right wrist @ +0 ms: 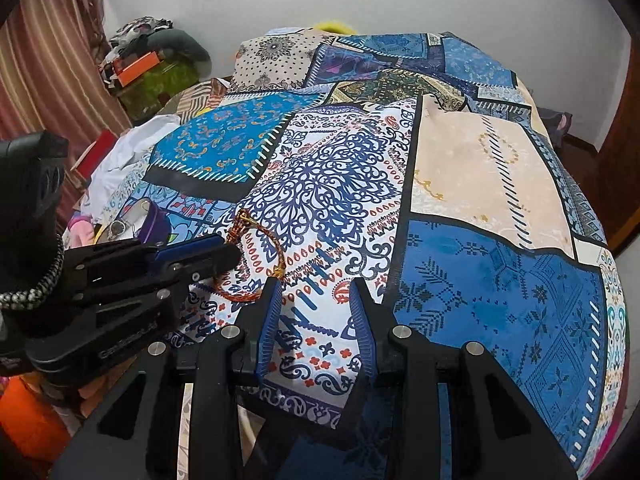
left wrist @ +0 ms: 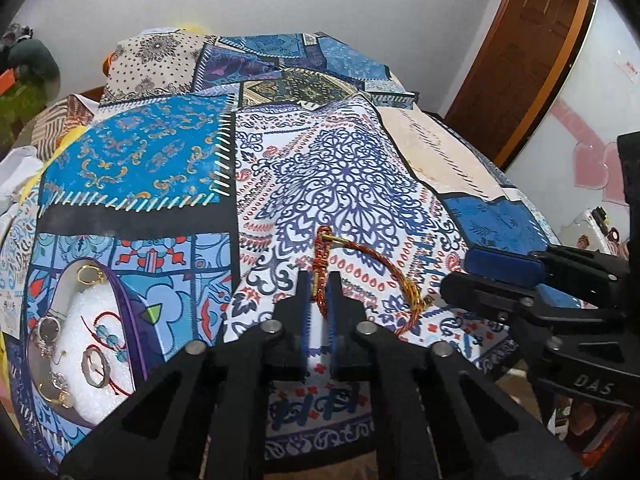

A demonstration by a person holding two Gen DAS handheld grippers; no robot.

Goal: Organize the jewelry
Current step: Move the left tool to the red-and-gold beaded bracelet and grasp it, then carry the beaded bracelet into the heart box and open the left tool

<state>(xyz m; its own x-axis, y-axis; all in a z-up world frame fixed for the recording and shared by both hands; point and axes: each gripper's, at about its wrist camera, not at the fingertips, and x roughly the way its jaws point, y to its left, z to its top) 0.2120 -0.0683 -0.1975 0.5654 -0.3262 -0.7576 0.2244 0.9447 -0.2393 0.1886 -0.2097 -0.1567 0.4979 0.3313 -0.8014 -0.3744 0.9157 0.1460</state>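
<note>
A red and gold braided cord bracelet (left wrist: 384, 264) lies on the patterned bedspread; it also shows in the right wrist view (right wrist: 276, 248). My left gripper (left wrist: 320, 280) is shut on the bracelet's knotted end, near the cloth. In the right wrist view the left gripper (right wrist: 224, 250) sits at the left. My right gripper (right wrist: 316, 290) is open and empty, just right of the bracelet; it shows in the left wrist view (left wrist: 464, 276) at the right. An open purple jewelry box (left wrist: 80, 340) with white foam holds rings, earrings and a beaded bracelet, at the left.
The patchwork bedspread (right wrist: 500, 280) covers the whole bed. Clothes and an orange box (right wrist: 136, 68) are piled at the back left by a striped curtain. A wooden door (left wrist: 532, 48) stands at the right.
</note>
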